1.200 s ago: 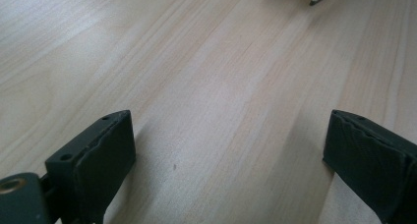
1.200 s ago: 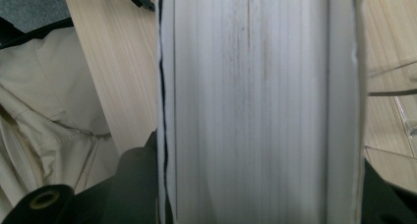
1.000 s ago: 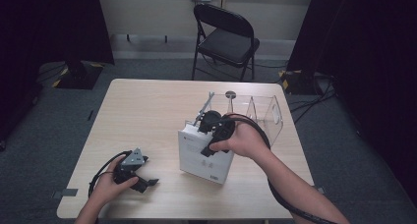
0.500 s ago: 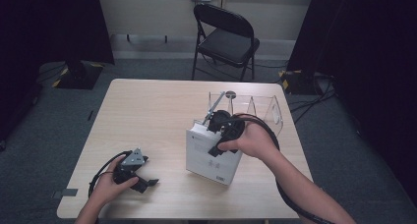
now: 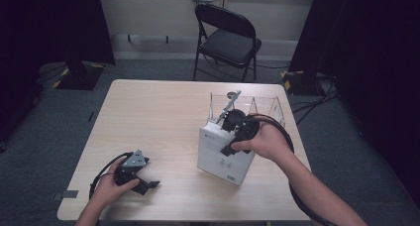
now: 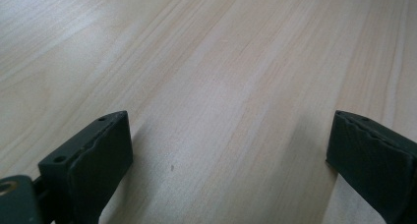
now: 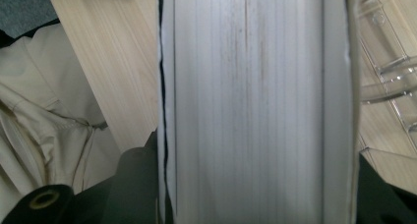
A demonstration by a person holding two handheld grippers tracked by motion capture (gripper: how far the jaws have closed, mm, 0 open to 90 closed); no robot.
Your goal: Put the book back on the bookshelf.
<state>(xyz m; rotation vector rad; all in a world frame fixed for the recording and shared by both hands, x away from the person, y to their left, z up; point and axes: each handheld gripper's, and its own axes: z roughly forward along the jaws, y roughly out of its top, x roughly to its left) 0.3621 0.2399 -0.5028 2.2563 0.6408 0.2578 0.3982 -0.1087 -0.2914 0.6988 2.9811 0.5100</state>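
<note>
Your right tool [image 5: 233,137] is clamped on the white book [image 5: 223,154], gripping it from above, one jaw on each cover. The book stands upright on the counter [image 5: 163,112], toward the right side, its lower edge down on the wood and its top edge up under your hand. Its broad printed cover faces you and slightly left in the high view; its long axis runs up and down, leaning a touch so the top tips away toward the clear plastic rack [image 5: 262,109] just behind it. From the right tool's own camera you look straight down the page edges [image 7: 251,106], a pale striped band running top to bottom between the two covers, with the black jaws pressed against both sides at the bottom. The rack's clear dividers [image 7: 388,76] show to the right of the book there, close beside it.

Your left tool [image 5: 136,174] lies low at the near left of the counter, well apart from the book, in your left hand [image 5: 111,189]. Its jaws stand wide apart with nothing but bare wood [image 6: 231,86] between them.
</note>
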